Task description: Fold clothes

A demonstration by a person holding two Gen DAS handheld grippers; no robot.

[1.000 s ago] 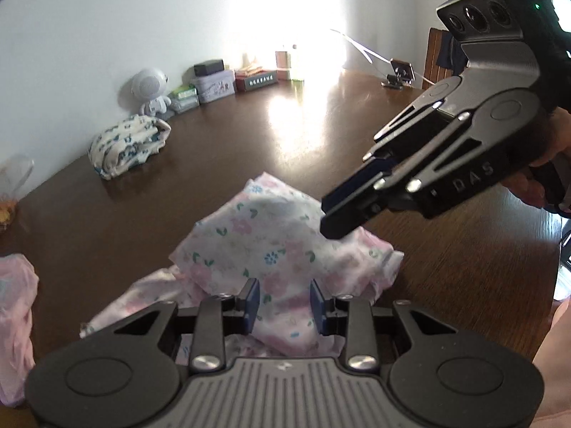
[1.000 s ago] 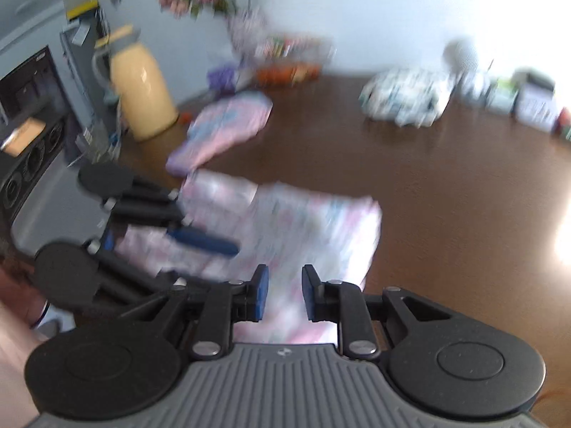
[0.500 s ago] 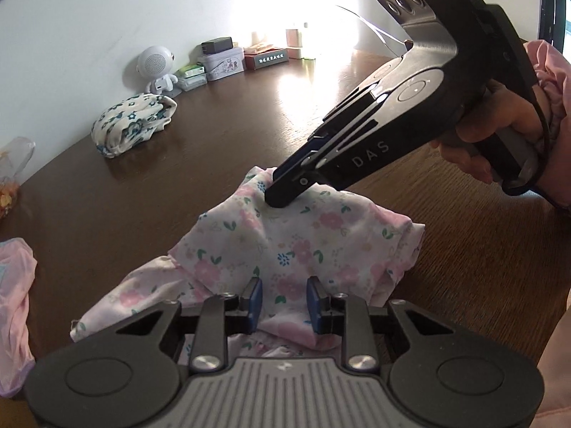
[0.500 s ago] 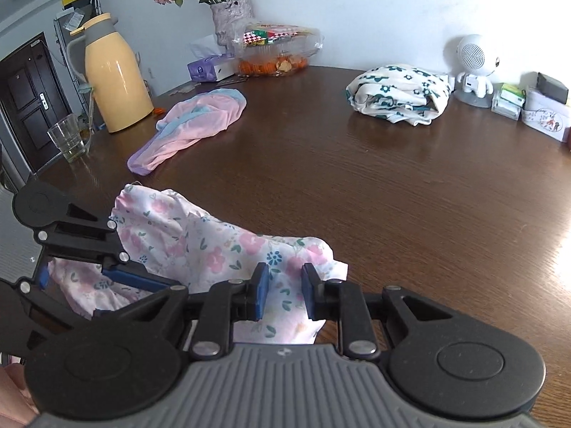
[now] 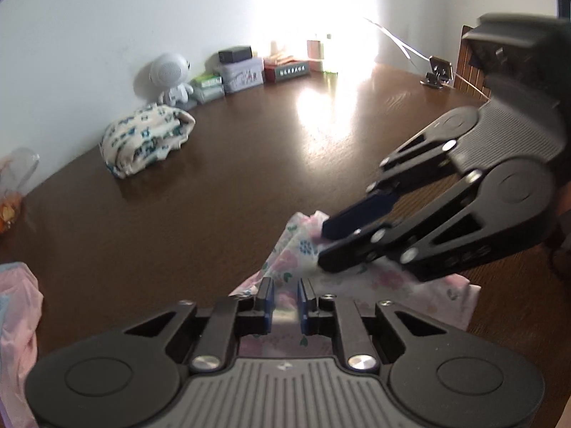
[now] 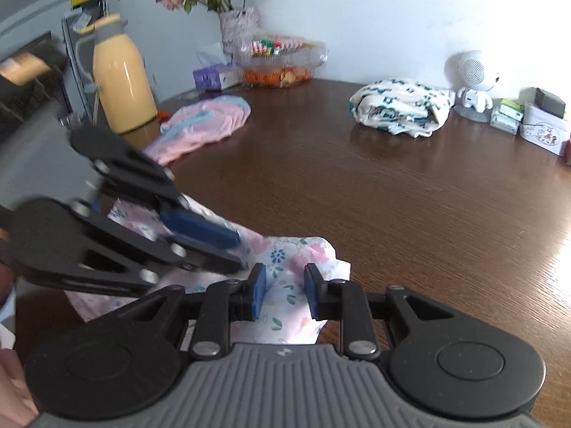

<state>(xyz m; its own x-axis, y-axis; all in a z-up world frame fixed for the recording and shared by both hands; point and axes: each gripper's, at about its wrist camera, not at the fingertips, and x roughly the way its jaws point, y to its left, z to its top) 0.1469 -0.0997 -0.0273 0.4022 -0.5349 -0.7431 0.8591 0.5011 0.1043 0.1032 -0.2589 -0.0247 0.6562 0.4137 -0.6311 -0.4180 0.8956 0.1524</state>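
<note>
A white garment with pink and blue flowers (image 5: 292, 260) (image 6: 285, 253) lies bunched on the dark wooden table (image 5: 214, 196) (image 6: 428, 214), near its front edge. My left gripper (image 5: 287, 303) (image 6: 232, 253) has its fingers drawn close, with a fold of this cloth between them. My right gripper (image 6: 284, 294) (image 5: 323, 246) comes in from the right. Its fingers pinch a raised peak of the same garment, so the cloth tents up toward them. Both grippers are blurred in each other's view.
A folded white-and-teal garment (image 5: 146, 139) (image 6: 399, 107) sits near the wall. A pink garment (image 6: 203, 125) (image 5: 14, 321) lies at the left. A yellow flask (image 6: 123, 96), flower vase (image 6: 237, 28), food box (image 6: 282, 60), robot-shaped speaker (image 5: 171, 78) and tins (image 5: 242, 73) line the back edge.
The right gripper has swung down from the garment's top to its right edge and lifted a peak. The left gripper's fingers have closed in on the cloth.
</note>
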